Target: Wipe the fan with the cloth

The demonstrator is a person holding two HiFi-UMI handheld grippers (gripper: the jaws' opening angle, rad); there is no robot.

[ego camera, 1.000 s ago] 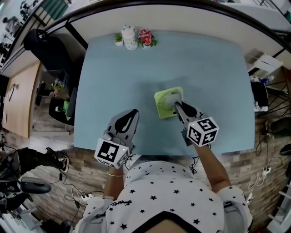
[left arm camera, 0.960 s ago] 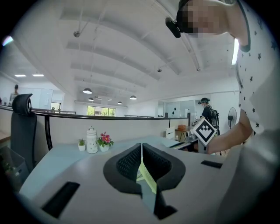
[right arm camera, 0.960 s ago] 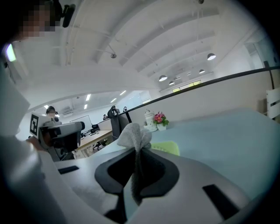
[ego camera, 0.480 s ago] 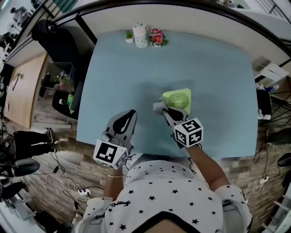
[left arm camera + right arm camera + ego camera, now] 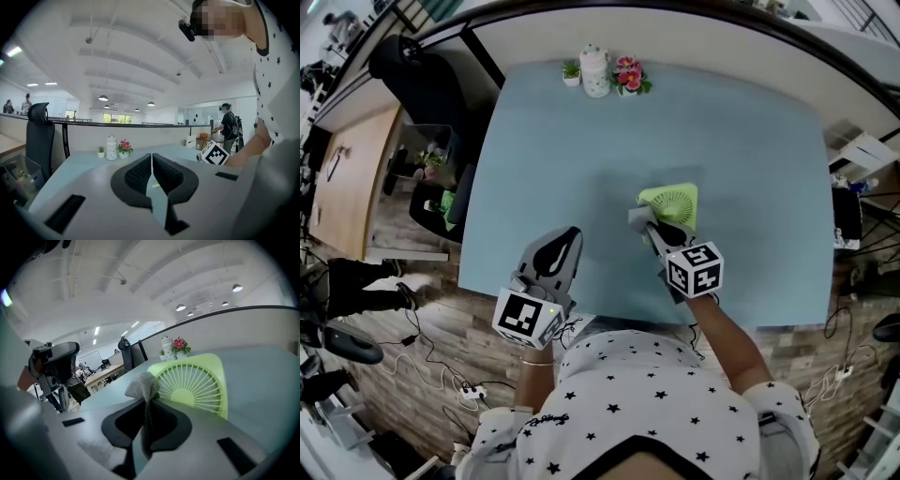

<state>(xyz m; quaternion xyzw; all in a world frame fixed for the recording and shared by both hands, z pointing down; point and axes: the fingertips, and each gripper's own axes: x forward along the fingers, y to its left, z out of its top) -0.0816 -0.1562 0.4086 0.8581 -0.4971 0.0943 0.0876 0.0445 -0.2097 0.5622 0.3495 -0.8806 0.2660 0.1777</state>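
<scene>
You are working a grey cloth (image 5: 142, 380) at the left edge of a lime-green desk fan (image 5: 199, 383). Your right gripper (image 5: 148, 404) is clamping the fabric tight between its jaws, and a crumpled tuft is standing out past the tips. The fan is sitting on the pale blue table (image 5: 562, 141), a little right of centre and towards your side, with its ribbed round grille turned to the gripper. The tuft is lying against the fan's left rim, though neither view settles whether it is pressing on the rim or just beside it.

Your left gripper (image 5: 565, 240) is hanging over the table's near edge, well apart from the fan. Its jaws are drawn together with nothing between them. A white jar (image 5: 596, 73), flanked by a small green plant and pink flowers, is sitting at the far edge, clear of the work.

The wipe itself looks to be the step in hand, and it seems to be at the fan's side, not yet across its face. The next move is calling for a light, steady drag of the tuft over the grille ribs. Nothing is bracing the fan, so a hard push could slide or tip it. The idle left gripper could be steadying the housing.
</scene>
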